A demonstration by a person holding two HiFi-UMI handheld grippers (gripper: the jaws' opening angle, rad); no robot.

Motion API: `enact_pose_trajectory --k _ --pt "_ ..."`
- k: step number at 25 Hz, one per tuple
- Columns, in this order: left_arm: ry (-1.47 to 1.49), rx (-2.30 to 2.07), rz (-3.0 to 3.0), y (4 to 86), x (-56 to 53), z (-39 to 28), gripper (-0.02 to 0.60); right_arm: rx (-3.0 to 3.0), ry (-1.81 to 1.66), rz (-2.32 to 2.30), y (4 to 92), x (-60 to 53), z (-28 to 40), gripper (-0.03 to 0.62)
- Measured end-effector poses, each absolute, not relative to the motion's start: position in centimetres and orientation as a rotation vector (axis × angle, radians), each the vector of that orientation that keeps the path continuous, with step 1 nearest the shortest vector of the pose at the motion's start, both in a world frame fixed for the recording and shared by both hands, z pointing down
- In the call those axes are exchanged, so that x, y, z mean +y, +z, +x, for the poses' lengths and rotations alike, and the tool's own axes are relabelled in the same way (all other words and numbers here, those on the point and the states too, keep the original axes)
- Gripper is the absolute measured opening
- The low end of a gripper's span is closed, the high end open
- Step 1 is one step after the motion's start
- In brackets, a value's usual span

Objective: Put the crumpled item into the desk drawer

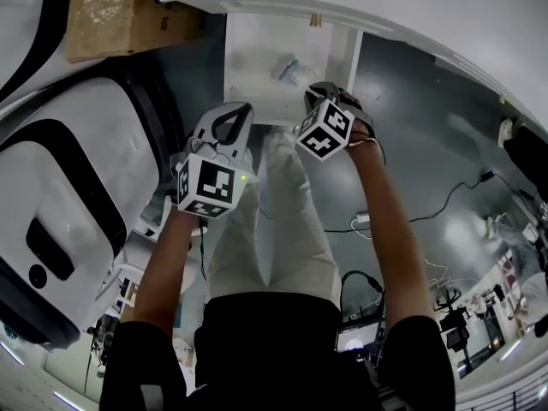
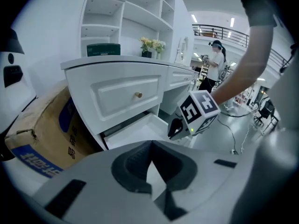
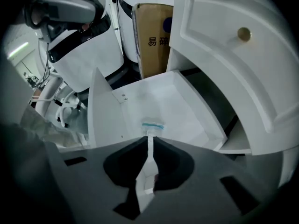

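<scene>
The desk drawer (image 1: 248, 67) stands pulled out below the white desk. The crumpled item (image 1: 287, 68), a pale clear wad with a blue-green strip, lies on its floor. In the right gripper view the crumpled item (image 3: 153, 125) rests in the drawer (image 3: 105, 106), just beyond the tips. My right gripper (image 1: 324, 92) hovers over the drawer's front right, pointing steeply down; its jaws leave only a thin slit and hold nothing (image 3: 150, 139). My left gripper (image 1: 233, 110) hangs at the drawer's front left, its jaws together and empty (image 2: 150, 146). From there the drawer (image 2: 135, 129) and the right gripper (image 2: 177, 127) show.
A cardboard box (image 1: 111, 11) stands left of the desk, beside a large white and black machine (image 1: 77, 187). The closed upper drawer has a brass knob (image 3: 243, 33). Cables (image 1: 428, 212) trail over the grey floor at right. A person (image 2: 216, 62) stands far behind.
</scene>
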State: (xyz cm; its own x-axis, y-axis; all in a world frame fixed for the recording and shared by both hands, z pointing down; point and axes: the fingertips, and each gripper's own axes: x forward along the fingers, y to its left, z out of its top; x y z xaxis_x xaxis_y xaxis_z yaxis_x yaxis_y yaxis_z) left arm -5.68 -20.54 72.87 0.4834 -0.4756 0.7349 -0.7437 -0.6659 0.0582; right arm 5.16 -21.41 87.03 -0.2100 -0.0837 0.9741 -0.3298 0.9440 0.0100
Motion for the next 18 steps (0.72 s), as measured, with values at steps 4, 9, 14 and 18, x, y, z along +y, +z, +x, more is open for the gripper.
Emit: enact_pose_trajectory --k 4,9,14,18 --pt "1.013 -1.025 2.376 71.4 -20.2 -6.0 0.006 -1.793 0.256 0.378 84.9 -21.3 5.3 -0.003" --pt "1.01 -1.019 2.406 68.8 -20.3 -5.7 0.006 -1.812 0.275 0.424 81.8 -20.6 5.4 -0.005" --pt "1.015 -1.042 2.431 66.4 -20.2 -5.8 0.006 -1.843 0.301 0.515 78.0 -20.2 5.8 -0.005" --pt "1.011 -1.077 2.423 64.9 -19.8 -6.8 0.006 -1.881 0.342 0.607 74.5 -20.1 5.7 -0.005"
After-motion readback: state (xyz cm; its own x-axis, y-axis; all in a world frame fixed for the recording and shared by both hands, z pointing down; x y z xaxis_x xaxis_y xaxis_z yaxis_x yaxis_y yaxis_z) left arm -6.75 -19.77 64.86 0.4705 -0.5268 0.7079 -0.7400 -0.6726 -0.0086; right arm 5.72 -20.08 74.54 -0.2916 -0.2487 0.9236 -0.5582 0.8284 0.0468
